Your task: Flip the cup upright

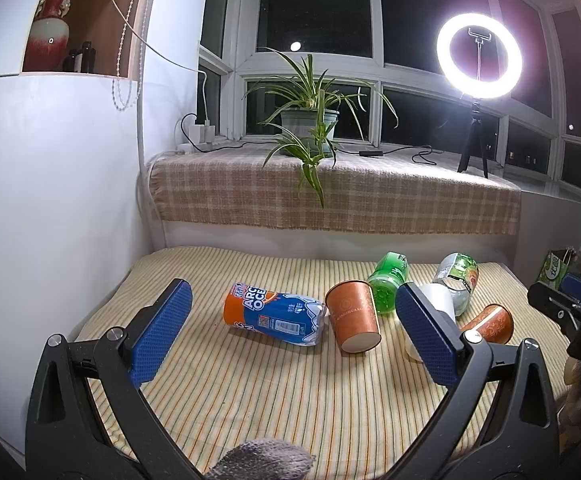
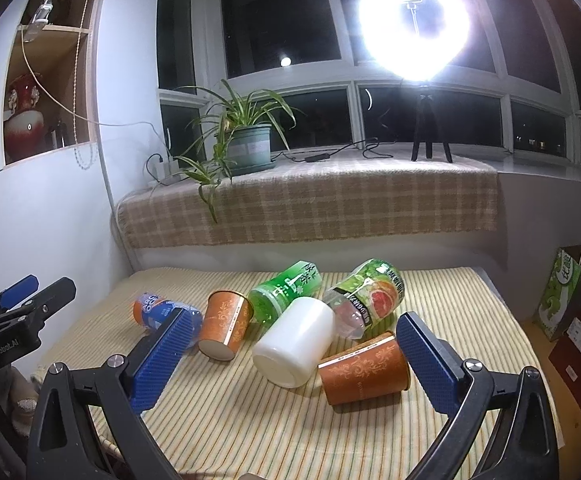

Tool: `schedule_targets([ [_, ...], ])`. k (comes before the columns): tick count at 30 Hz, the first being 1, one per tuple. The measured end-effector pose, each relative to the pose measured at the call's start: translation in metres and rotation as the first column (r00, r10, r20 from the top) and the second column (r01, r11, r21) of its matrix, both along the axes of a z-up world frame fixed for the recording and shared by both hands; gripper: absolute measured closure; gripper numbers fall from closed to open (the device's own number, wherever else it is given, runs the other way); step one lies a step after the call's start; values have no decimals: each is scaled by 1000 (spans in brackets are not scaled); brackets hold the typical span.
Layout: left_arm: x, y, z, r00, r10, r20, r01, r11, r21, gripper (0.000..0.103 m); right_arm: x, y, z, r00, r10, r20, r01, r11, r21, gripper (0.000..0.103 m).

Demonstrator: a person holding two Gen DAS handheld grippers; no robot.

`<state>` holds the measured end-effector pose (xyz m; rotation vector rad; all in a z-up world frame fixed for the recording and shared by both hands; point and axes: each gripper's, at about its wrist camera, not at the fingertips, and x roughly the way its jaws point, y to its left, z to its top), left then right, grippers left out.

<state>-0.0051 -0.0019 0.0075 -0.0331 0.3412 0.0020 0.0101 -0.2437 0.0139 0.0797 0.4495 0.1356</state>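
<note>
White cup (image 2: 294, 346) on its side, half hidden behind left gripper (image 1: 290, 338) pad; right gripper (image 2: 290, 360) likewise spread, empty (rim unseen).

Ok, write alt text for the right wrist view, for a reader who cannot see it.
The open right gripper hovers over a striped cloth where a white cup and two orange paper cups, one left and one right, lie on their sides among three tipped bottles. Behind them, a potted plant and a glaring ring light stand on the windowsill.
</note>
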Motion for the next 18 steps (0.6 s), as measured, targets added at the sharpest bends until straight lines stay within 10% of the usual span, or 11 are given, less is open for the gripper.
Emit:
schedule_targets([
  [18,5,10,-4,999,19,-28,-20,999,-27,0,10,17,-5,999,42,-34,-42,999,-12,0],
])
